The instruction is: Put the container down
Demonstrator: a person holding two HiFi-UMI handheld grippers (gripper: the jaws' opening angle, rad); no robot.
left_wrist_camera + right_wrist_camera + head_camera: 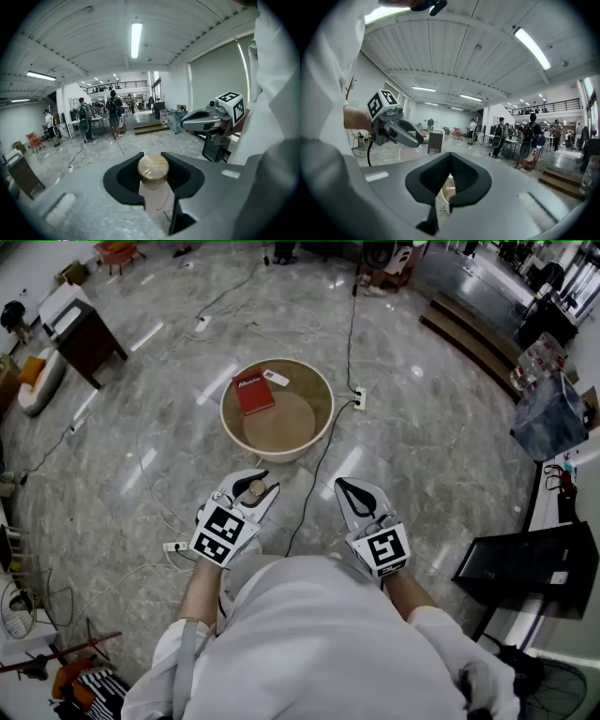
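Red book (253,393), tan table (286,426) (grey marbled floor (422,427)), brown-lidded container (153,171).

The floor (422,427) is polished grey, marble-patterned tile. Cables (317,465) run across it to a socket strip (359,397). A dark cabinet (86,336) stands at the left and low wooden steps (469,338) at the upper right. The ribbed white ceiling (84,47) carries tube lights (136,40). A roller blind (218,79) covers one wall. A railed mezzanine (112,85) spans the far end.

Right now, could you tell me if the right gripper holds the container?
No, the container sits in the left gripper; the right gripper is empty.
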